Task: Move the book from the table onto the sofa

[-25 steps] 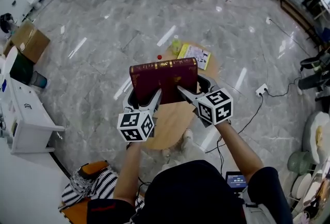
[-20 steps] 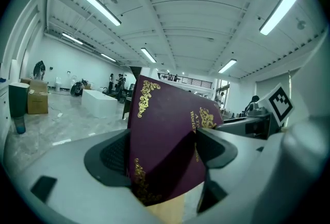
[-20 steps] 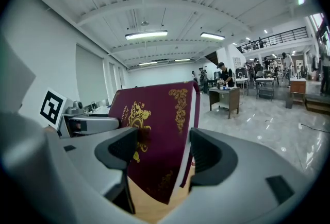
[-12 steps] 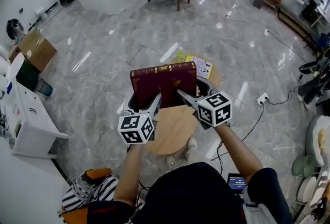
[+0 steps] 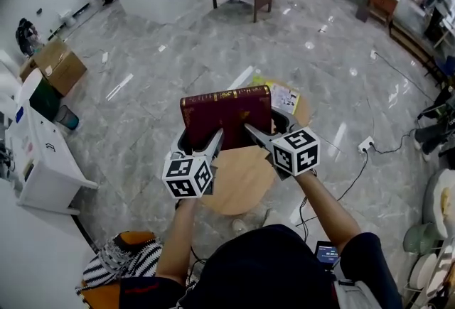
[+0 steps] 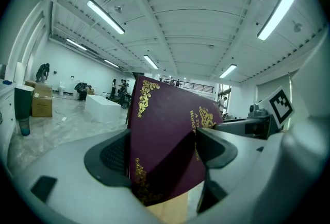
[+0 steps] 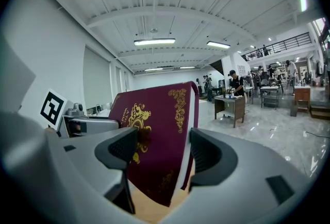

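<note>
Both grippers are clamped on the book [image 5: 226,116], which hangs mid-frame in the head view, clear above the round table [image 5: 242,183]. The left gripper [image 5: 197,141] pinches the lower left edge and the right gripper [image 5: 271,127] the lower right, each with a jaw on either cover. It's a maroon hardback with stiff boards, and it looks fairly weighty. The smooth cover could slip, I reckon, so deep bites near both bottom corners suit it and should stop it swinging open. No clear sofa in view.
</note>
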Tool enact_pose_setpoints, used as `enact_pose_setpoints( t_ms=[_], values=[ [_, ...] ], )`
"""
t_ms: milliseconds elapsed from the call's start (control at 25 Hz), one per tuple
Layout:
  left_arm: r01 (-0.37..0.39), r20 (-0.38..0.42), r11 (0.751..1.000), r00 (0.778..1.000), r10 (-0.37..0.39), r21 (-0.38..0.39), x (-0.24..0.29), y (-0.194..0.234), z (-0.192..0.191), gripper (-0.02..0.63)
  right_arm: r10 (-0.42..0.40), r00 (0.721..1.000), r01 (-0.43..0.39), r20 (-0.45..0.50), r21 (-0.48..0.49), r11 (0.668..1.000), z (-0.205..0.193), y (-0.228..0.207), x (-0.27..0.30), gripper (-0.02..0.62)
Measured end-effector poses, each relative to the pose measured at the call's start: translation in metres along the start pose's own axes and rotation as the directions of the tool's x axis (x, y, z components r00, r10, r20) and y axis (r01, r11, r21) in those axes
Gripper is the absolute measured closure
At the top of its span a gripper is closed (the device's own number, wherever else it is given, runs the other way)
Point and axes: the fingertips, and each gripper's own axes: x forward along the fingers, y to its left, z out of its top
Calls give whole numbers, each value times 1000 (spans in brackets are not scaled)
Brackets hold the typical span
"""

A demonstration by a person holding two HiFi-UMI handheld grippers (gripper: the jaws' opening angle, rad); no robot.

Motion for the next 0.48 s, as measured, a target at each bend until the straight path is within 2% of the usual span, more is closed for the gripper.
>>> enact_pose_setpoints(
  t_ms=[240,480],
  values=[
    [-63,14,998,998,63,6,-7,-3,6,196,62,998,-62,6,-6,998,6,1,1,272],
    [-129,31,991,991,129,-19,-17,-23,11,196,125,992,-125,-1,-26,992,16,-3,-13,272]
  ],
)
